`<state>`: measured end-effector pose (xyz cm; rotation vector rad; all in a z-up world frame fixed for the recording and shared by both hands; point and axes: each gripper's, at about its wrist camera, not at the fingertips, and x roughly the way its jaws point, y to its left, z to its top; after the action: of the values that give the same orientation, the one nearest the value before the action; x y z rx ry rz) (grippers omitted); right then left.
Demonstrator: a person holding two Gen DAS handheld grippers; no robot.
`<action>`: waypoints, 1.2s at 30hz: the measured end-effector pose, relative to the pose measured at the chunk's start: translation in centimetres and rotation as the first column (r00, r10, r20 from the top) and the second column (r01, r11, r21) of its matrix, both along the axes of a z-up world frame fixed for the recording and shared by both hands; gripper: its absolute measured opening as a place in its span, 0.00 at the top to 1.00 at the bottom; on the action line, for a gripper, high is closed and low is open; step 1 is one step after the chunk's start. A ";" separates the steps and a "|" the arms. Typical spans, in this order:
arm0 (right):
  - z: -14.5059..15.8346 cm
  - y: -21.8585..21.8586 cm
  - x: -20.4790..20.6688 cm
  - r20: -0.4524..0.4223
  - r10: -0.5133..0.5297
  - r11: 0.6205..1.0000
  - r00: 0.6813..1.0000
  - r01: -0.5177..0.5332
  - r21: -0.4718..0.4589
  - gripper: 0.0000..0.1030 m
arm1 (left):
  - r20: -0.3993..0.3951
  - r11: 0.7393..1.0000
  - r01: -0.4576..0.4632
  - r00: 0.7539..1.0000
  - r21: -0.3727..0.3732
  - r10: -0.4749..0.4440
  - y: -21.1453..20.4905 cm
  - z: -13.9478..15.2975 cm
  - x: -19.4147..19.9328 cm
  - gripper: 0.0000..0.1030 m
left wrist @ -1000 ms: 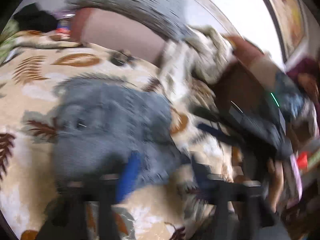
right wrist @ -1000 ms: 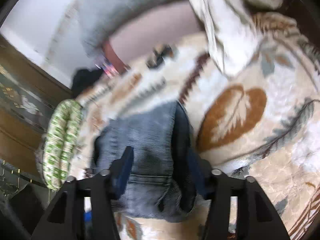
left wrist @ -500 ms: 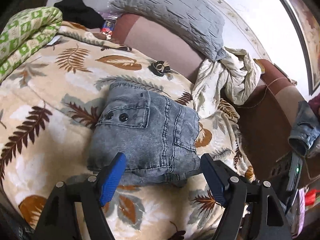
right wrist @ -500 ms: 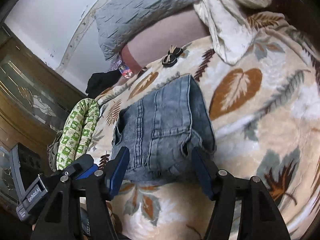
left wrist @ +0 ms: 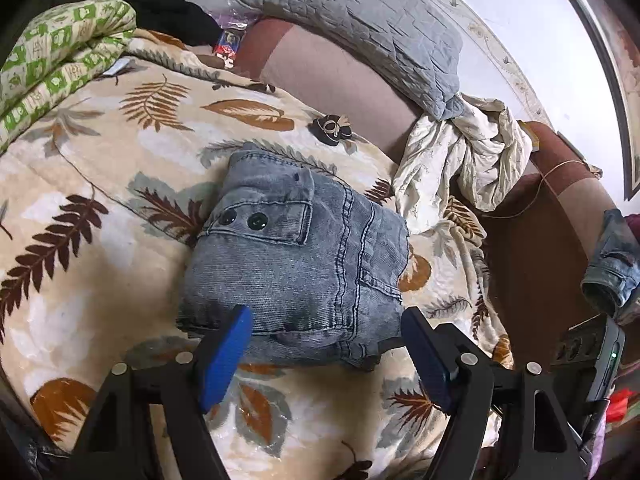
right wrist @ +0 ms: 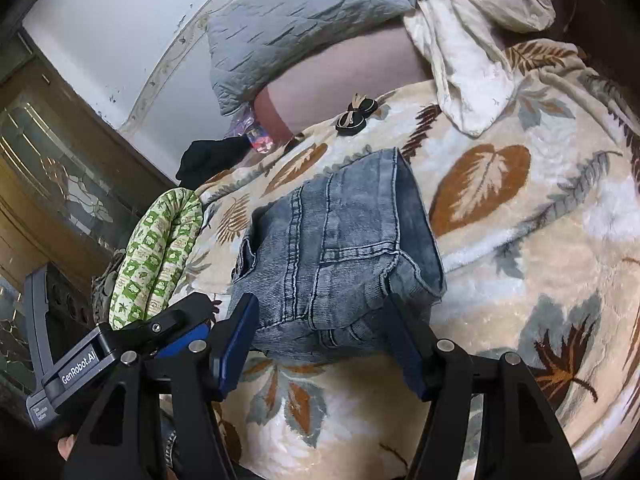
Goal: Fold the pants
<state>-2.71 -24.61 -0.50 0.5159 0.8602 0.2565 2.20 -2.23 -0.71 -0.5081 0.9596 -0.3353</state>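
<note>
Leaf-print blanket (left wrist: 80,288) covers the bed where the denim pants (left wrist: 296,264) lie as a compact folded bundle. Left tool (left wrist: 326,354) and right tool (right wrist: 322,344) hover apart, empty, just before it. Folding looks finished; next, likely only tidying the loose near hem.

The pants (left wrist: 296,264) are faded grey-blue denim with darker stitching and two black buttons. They lie on a cream blanket (left wrist: 80,248) printed with rust, dark brown and grey-green leaves. A folded quilt (left wrist: 52,60) is checked in bright green and off-white. The pillow (left wrist: 360,20) is plain grey (quilted stitch lines only). A crumpled cloth (left wrist: 460,160) is ivory with a faint sprig print. Both grippers have black frames and blue finger pads (right wrist: 234,344).
</note>
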 end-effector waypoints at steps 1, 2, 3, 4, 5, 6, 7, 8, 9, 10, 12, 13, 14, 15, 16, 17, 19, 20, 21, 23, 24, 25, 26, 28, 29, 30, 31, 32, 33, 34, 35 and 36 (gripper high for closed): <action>0.0 0.0 0.0 -0.002 0.002 1.000 1.000 -0.002 -0.001 0.36 | 0.000 1.000 0.003 1.000 -0.005 -0.003 0.0 0.0 0.0 0.23; -0.1 0.1 0.0 -0.003 0.001 1.000 1.000 -0.001 -0.002 0.36 | -0.001 1.000 0.005 1.000 -0.011 -0.005 0.0 0.0 0.0 0.23; 0.0 0.1 0.0 -0.004 0.000 1.000 1.000 0.000 -0.005 0.36 | -0.002 1.000 0.005 1.000 -0.014 -0.005 0.0 -0.1 0.0 0.23; 0.0 0.1 0.0 -0.003 -0.001 1.000 1.000 0.001 -0.007 0.36 | -0.003 1.000 0.006 1.000 -0.021 -0.006 0.0 -0.1 0.0 0.23; 0.0 0.2 0.0 -0.003 -0.003 1.000 1.000 0.003 -0.010 0.36 | -0.003 1.000 0.008 1.000 -0.030 -0.008 0.1 -0.1 0.0 0.23; 0.0 0.2 0.0 -0.004 -0.005 1.000 1.000 0.005 -0.011 0.36 | -0.003 0.999 0.010 1.000 -0.042 -0.010 0.2 -0.1 0.1 0.23; -0.1 0.2 0.0 -0.006 -0.007 1.000 1.000 0.007 -0.012 0.36 | -0.002 0.999 0.010 1.000 -0.045 -0.010 0.2 -0.1 0.1 0.23; -0.1 0.2 0.0 -0.008 -0.009 1.000 1.000 0.008 -0.011 0.36 | 0.000 0.999 0.010 1.000 -0.048 -0.010 0.3 0.0 0.0 0.23; -0.1 0.2 0.1 -0.009 -0.009 1.000 1.000 0.009 -0.011 0.36 | 0.001 0.999 0.010 1.000 -0.049 -0.010 0.3 0.0 0.0 0.23; -0.1 0.2 0.1 -0.010 -0.007 1.000 1.000 0.007 -0.008 0.36 | 0.001 0.999 0.012 1.000 -0.050 -0.012 0.3 0.0 0.1 0.23; -0.2 0.1 0.2 -0.010 -0.005 1.000 1.000 0.005 0.005 0.36 | 0.003 0.998 0.012 1.000 -0.063 -0.012 0.4 0.1 0.1 0.23; -0.1 0.1 0.2 -0.010 -0.007 1.000 1.000 0.007 0.005 0.36 | 0.004 0.998 0.011 1.000 -0.069 -0.010 0.5 0.1 0.1 0.23; -0.1 0.1 0.2 -0.011 -0.010 1.000 1.000 0.010 0.003 0.36 | 0.006 0.997 0.010 1.000 -0.074 -0.010 0.6 0.1 0.1 0.23; -0.1 0.0 0.2 -0.012 -0.015 1.000 1.000 0.015 0.000 0.36 | 0.006 0.997 0.009 1.000 -0.079 -0.009 0.7 0.1 0.1 0.23; -0.1 -0.1 0.2 -0.013 -0.019 1.000 1.000 0.019 -0.001 0.36 | 0.006 0.996 0.009 1.000 -0.083 -0.009 0.8 0.1 0.2 0.23; -0.2 -0.2 0.2 -0.016 -0.024 1.000 1.000 0.024 0.000 0.36 | 0.005 0.996 0.010 1.000 -0.090 -0.010 0.9 0.1 0.3 0.23; -0.3 -0.4 0.3 -0.023 -0.035 0.999 0.999 0.035 0.002 0.36 | 0.005 0.996 0.012 1.000 -0.092 -0.012 1.0 0.0 0.4 0.23; -0.3 -0.5 0.3 -0.026 -0.038 0.999 0.999 0.038 0.004 0.36 | 0.006 0.996 0.013 1.000 -0.092 -0.013 1.1 0.0 0.5 0.23; -0.3 -0.5 0.4 -0.028 -0.040 0.999 0.999 0.040 0.003 0.36 | 0.008 0.996 0.015 1.000 -0.091 -0.014 1.2 -0.1 0.6 0.23; -0.4 -0.5 0.4 -0.030 -0.046 0.999 0.999 0.046 -0.003 0.36 | 0.009 0.995 0.020 1.000 -0.094 -0.019 1.3 -0.1 0.7 0.23; -0.4 -0.4 0.4 -0.031 -0.045 0.999 0.999 0.045 -0.005 0.36 | 0.010 0.995 0.021 1.000 -0.096 -0.021 1.3 -0.1 0.8 0.23; -0.4 -0.4 0.5 -0.031 -0.044 0.999 0.999 0.043 -0.007 0.36 | 0.011 0.995 0.024 1.000 -0.099 -0.023 1.5 -0.1 0.9 0.23; -0.3 -0.4 0.4 -0.029 -0.042 0.999 0.999 0.041 -0.012 0.36 | 0.011 0.994 0.025 1.000 -0.104 -0.024 1.6 -0.1 1.0 0.23; -0.1 -0.2 0.4 -0.023 -0.039 0.999 0.999 0.039 -0.023 0.36 | 0.011 0.994 0.031 0.999 -0.108 -0.030 1.9 0.0 1.4 0.23; -0.1 -0.1 0.4 -0.020 -0.038 0.999 0.999 0.038 -0.029 0.36 | 0.012 0.993 0.035 0.999 -0.111 -0.033 2.0 0.0 1.6 0.23; -0.1 -0.1 0.4 -0.021 -0.037 0.999 0.999 0.037 -0.032 0.36 | 0.016 0.993 0.039 0.999 -0.114 -0.037 2.1 0.2 1.8 0.23; -0.2 -0.1 0.5 -0.023 -0.038 0.999 0.999 0.037 -0.036 0.36 | 0.022 0.992 0.043 0.999 -0.118 -0.040 2.3 0.3 2.0 0.23; -0.3 -0.1 0.5 -0.027 -0.039 0.999 0.999 0.038 -0.038 0.36 | 0.027 0.992 0.046 0.999 -0.120 -0.043 2.4 0.5 2.2 0.23; -0.3 -0.1 0.6 -0.029 -0.039 0.999 0.999 0.038 -0.038 0.36 | 0.033 0.991 0.051 0.998 -0.120 -0.048 2.6 0.7 2.5 0.23; -0.4 0.0 0.7 -0.032 -0.041 0.998 0.999 0.039 -0.041 0.36 | 0.039 0.992 0.054 0.998 -0.118 -0.050 2.7 0.9 2.8 0.23; -0.4 0.0 0.7 -0.032 -0.043 0.998 0.999 0.042 -0.045 0.36 | 0.046 0.991 0.057 0.998 -0.121 -0.051 2.9 1.1 3.2 0.23; -0.5 0.1 0.8 -0.031 -0.048 0.998 0.998 0.046 -0.053 0.36 | 0.050 0.990 0.062 0.997 -0.125 -0.056 3.0 1.2 3.5 0.23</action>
<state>-1.95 -24.55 -0.95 0.4918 0.8834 0.1827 5.72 0.78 0.54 -0.5862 0.9134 -0.4617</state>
